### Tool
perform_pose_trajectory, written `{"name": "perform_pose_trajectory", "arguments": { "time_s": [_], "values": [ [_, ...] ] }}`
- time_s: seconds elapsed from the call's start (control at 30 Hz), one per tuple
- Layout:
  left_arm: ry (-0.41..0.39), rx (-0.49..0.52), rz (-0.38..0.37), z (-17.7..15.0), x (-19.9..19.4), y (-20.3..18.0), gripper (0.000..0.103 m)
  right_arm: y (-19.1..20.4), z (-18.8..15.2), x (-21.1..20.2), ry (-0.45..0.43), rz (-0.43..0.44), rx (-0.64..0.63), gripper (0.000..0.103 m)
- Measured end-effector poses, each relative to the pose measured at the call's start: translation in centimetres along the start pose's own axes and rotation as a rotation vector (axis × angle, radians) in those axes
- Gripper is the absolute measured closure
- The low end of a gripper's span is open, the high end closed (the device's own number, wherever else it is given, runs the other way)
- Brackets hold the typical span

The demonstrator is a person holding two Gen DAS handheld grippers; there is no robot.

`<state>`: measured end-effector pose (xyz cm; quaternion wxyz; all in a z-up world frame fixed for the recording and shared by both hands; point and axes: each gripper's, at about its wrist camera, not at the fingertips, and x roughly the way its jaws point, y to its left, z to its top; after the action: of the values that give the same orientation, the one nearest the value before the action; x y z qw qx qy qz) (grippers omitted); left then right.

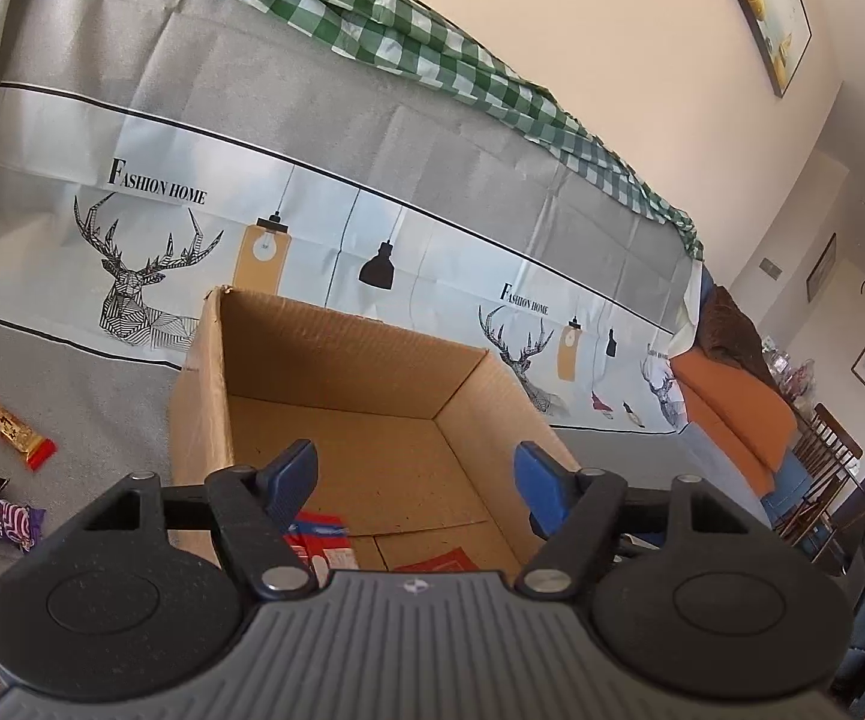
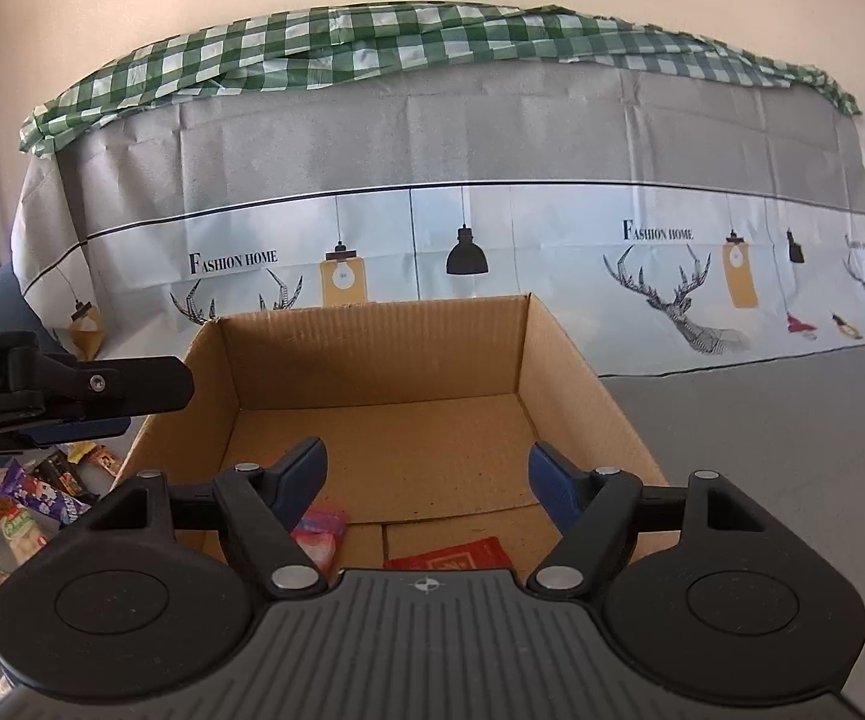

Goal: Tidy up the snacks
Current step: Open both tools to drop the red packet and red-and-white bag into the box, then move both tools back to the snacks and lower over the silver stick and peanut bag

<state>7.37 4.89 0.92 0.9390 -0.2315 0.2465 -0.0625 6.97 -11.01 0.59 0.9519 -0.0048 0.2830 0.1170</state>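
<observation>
An open cardboard box (image 1: 336,354) (image 2: 372,360) stands on a grey cloth. Two snack packets lie on its floor near the front: a red-white-blue one (image 1: 318,540) (image 2: 318,534) and a red one (image 1: 438,561) (image 2: 450,555). My left gripper (image 1: 414,468) is open and empty above the box's near edge. My right gripper (image 2: 429,468) is open and empty above the box too. The left gripper also shows from the side in the right wrist view (image 2: 72,390). Several loose snacks lie left of the box, among them a purple packet (image 1: 0,519) (image 2: 42,492) and a red-ended bar (image 1: 12,432).
The grey cloth (image 2: 762,450) runs up a backrest printed with deer and lamps (image 2: 672,300), topped by green checked fabric (image 2: 372,42). Bare cloth lies right of the box. An orange cushion (image 1: 732,396) and wooden chairs (image 1: 822,462) stand far right.
</observation>
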Motion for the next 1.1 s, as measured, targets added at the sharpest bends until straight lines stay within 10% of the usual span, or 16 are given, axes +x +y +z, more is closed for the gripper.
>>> {"name": "perform_pose_trajectory", "arguments": {
  "time_s": [0.87,1.1],
  "values": [
    [-0.046,-0.066,0.113,-0.2,-7.7,4.9,0.023,1.0,-0.4,-1.7,-0.047,0.022,0.202,0.016],
    [0.041,-0.065,0.112,-0.8,-12.4,8.3,0.049,3.5,-0.8,-4.2,-0.086,0.084,0.249,0.03]
  ]
}}
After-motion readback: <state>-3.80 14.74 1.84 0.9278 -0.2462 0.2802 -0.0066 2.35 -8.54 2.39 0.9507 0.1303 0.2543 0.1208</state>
